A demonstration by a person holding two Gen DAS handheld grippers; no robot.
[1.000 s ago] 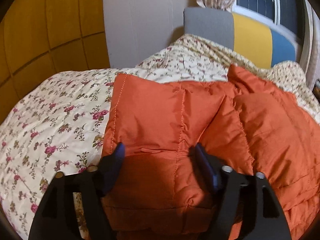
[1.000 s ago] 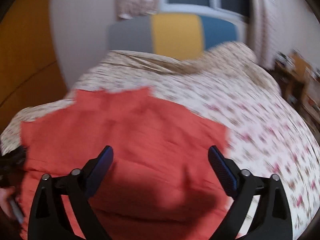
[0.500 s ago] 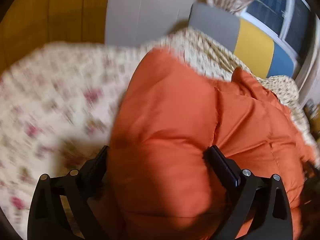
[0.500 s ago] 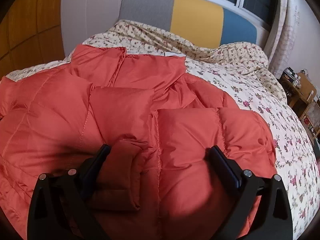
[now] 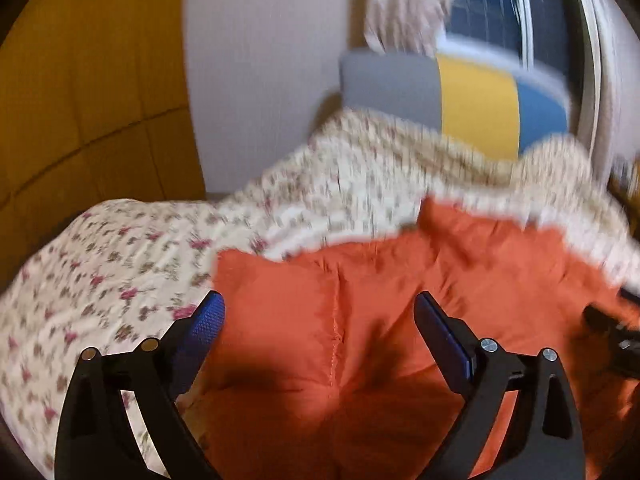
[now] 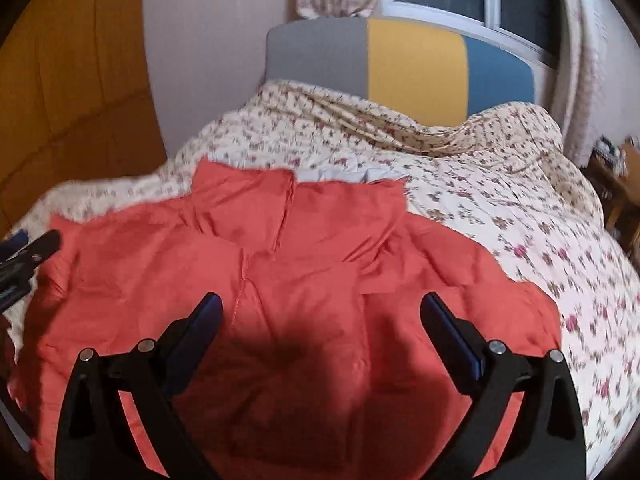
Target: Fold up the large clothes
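One orange-red padded jacket lies spread on the bed, over a cream bedspread printed with small pink and brown flowers. Its shell is smooth and slightly shiny, quilted into broad puffy panels by stitched seams, one seam running down the middle of the part nearest the right camera. At the far end its collar or hood lies flat and squared, pointing toward the bed's headboard, which has grey, yellow and blue panels. The jacket covers the near part of the bed toward the foot, with flowered cover showing along the left edge, the right edge and beyond it toward the headboard. The left tool stands wide, its jaws having just been opening, blue pads apart with padded fabric below and between them but not pinched; it sits at the jacket's left edge. The right tool also stands wide over the jacket's middle, gripping nothing.
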